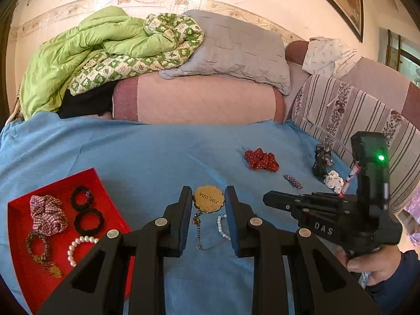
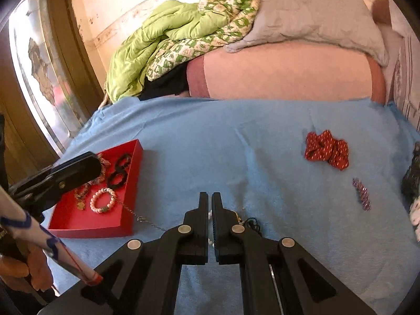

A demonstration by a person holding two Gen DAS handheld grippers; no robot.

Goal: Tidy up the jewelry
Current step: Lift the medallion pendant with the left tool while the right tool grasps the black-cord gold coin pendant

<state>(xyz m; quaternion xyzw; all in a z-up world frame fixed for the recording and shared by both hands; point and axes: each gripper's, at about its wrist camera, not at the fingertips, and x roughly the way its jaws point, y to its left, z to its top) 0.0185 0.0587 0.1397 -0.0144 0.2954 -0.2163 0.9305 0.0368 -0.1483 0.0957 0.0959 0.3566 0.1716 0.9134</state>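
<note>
left gripper (image 1: 208, 218) above blanket (image 1: 147, 152), tag with chain (image 1: 208, 199) between its fingers | tray (image 1: 21, 225) to its left, pearl bracelet (image 1: 78, 248) inside | scrunchie (image 1: 261, 159) ahead-right | right gripper (image 1: 270, 199) right

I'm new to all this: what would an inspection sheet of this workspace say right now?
Surface: blue cloth over a bed.
Job's things: red tray holding hair ties and bracelets; round gold tag on a chain, white bead strand, red dotted scrunchie, small beaded clip loose on the cloth.
Clutter: green quilt, grey pillow.
Grippers: left gripper open around the tag; right gripper nearly shut.
Cables: nothing seen.
Surroundings: striped sofa, window.
</note>
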